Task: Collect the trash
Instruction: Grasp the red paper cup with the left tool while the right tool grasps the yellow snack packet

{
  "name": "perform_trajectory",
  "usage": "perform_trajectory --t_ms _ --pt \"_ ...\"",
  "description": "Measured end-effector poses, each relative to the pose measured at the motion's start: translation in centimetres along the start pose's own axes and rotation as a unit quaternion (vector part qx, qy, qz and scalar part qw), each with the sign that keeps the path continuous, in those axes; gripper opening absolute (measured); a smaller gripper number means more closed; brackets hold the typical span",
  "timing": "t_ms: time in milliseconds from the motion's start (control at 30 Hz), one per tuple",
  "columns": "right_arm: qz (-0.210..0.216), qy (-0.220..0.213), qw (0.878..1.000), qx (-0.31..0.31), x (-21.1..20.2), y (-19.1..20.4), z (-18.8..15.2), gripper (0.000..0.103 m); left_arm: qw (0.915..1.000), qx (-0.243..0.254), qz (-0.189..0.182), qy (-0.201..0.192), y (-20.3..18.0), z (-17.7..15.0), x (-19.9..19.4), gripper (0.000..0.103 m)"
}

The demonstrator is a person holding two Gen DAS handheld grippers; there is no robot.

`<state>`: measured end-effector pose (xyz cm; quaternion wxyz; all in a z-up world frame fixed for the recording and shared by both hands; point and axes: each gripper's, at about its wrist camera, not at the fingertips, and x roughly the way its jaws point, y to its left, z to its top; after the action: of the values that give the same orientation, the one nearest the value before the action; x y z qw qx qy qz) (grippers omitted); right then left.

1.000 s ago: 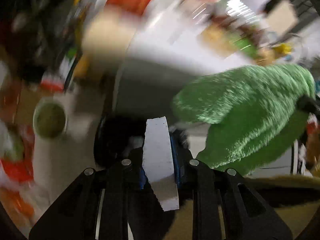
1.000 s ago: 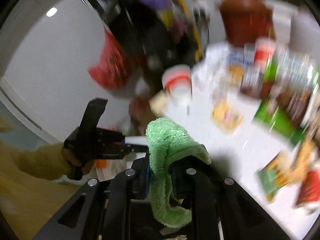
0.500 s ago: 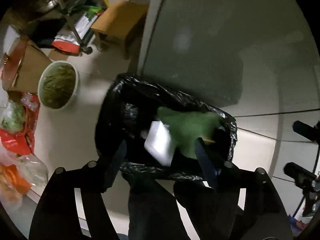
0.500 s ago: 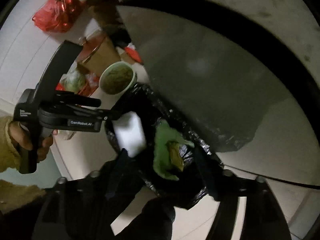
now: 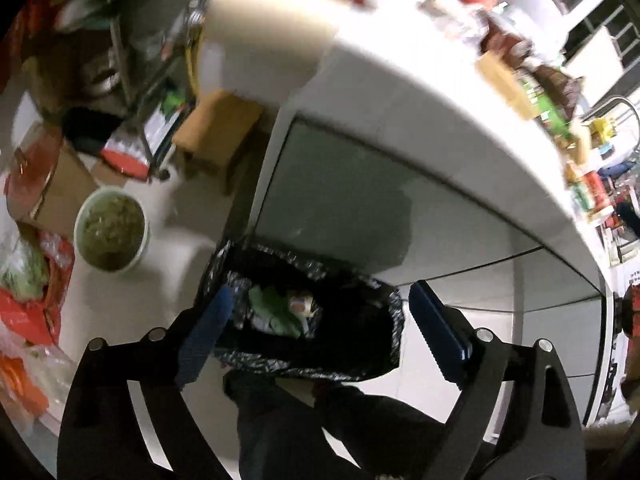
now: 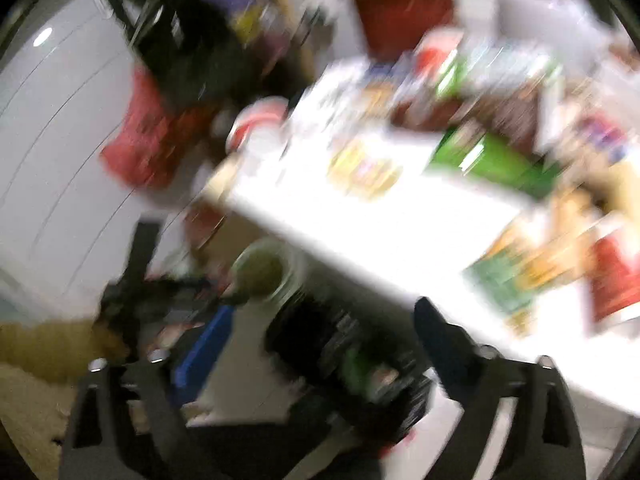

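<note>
A bin lined with a black bag (image 5: 352, 344) stands on the floor under the white table's edge. A green cloth (image 5: 272, 308) and a small pale scrap (image 5: 302, 305) lie inside it. My left gripper (image 5: 320, 316) hangs above the bin with its jaws opening wide and nothing between them. The right wrist view is badly blurred. My right gripper (image 6: 324, 336) is also opening, with nothing held, above the same black bin (image 6: 320, 332) where the green cloth (image 6: 356, 364) shows. The left tool (image 6: 136, 292) appears there, held by a hand in a yellow sleeve (image 6: 48, 348).
The white table (image 5: 400, 92) overhangs the bin and carries several packets and cups (image 6: 492, 160). On the floor sit a white bowl of greenish matter (image 5: 112, 232), a cardboard box (image 5: 216, 132) and red bags (image 5: 24, 308). A dark trouser leg (image 5: 300, 420) stands below the bin.
The left gripper let go of a white piece and the right let go of the green cloth; both now lie in the bin. Both jaws opened wide, and the views swung up toward the table.
</note>
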<state>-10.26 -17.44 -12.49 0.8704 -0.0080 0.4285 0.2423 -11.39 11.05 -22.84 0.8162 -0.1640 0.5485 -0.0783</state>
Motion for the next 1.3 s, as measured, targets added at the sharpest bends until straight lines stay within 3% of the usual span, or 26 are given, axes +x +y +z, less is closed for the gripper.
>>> perform_trajectory --t_ms 67,167,367,500,567,633,833,967,1133,1233,1300 --pt "-0.069 -0.030 0.997 0.023 -0.7 -1.4 0.4 0.095 0.9999 0.003 -0.005 -0.009 -0.6 0.8 -0.6 0.088" --pt "-0.134 -0.038 0.987 0.074 0.6 -3.9 -0.3 0.095 0.9997 0.008 -0.004 -0.025 -1.1 2.0 -1.3 0.088" --pt "-0.163 -0.019 0.978 0.126 3.8 -5.9 -1.7 0.093 0.9989 -0.001 0.004 -0.048 -1.0 3.8 -3.0 0.088" --pt "-0.178 -0.017 0.973 0.143 5.3 -7.2 -2.1 0.082 0.9974 -0.008 0.013 -0.071 -0.6 5.4 -4.4 0.088" --pt "-0.181 -0.019 0.975 0.129 6.1 -6.9 -1.6 0.076 0.9963 -0.010 0.019 -0.083 -0.5 6.3 -4.9 0.088" --pt "-0.186 -0.018 0.976 0.109 6.3 -6.3 -1.4 0.056 0.9949 -0.011 0.024 -0.097 -0.3 7.3 -5.5 0.088" --pt "-0.153 -0.014 0.981 0.116 6.0 -5.9 -1.4 0.054 0.9905 -0.014 0.023 -0.135 0.1 9.9 -6.7 0.088" --pt "-0.143 -0.031 0.983 0.107 4.3 -4.9 -0.5 0.054 0.9889 0.012 0.017 -0.147 -0.5 11.6 -6.6 0.088" --pt "-0.120 -0.037 0.986 0.110 3.4 -4.2 0.1 0.054 0.9835 0.103 0.017 -0.148 -1.8 13.9 -4.8 0.088" --pt "-0.113 -0.032 0.987 0.111 3.4 -3.8 0.1 0.054 0.9771 0.176 0.009 -0.119 -2.0 15.4 -3.2 0.088" --pt "-0.110 -0.032 0.987 0.110 3.4 -3.4 0.1 0.054 0.9752 0.195 0.005 -0.104 -1.8 16.3 -2.4 0.088"
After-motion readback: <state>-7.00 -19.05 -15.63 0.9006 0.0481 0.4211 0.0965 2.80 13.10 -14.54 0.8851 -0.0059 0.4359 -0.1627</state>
